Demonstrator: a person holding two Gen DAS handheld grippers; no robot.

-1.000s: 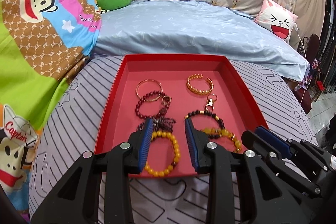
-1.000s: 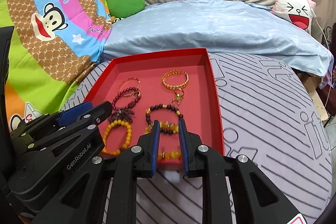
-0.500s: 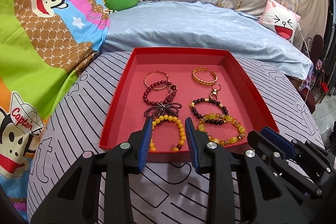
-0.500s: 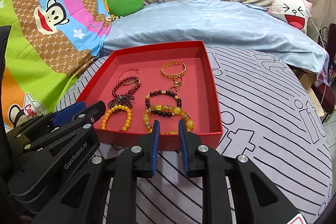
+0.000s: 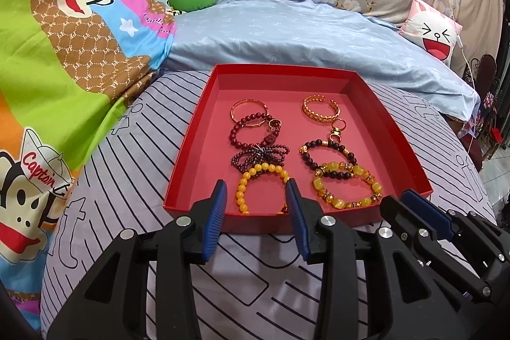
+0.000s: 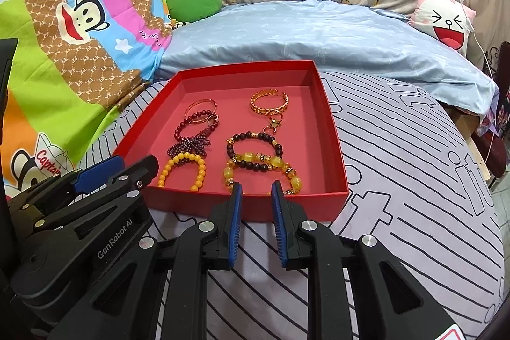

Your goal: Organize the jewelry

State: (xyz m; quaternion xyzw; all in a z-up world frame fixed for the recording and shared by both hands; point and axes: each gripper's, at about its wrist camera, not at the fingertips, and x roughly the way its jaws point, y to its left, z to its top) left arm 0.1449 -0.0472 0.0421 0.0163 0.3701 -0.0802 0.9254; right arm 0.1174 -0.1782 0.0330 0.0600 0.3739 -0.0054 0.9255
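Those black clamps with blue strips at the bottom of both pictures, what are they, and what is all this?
They are two hand-held grippers; a person carries one in each hand, each with its own camera looking along the fingers. One picture comes from the left gripper, whose jaws are opening with nothing between them; the other from the right gripper, narrowly parted and also empty. Each view shows the other gripper at its edge. On the striped grey bedcover sits a shallow red cardboard tray holding bracelets: a yellow bead bracelet, a chunky amber bead bracelet and gold bangles. Nothing is held.
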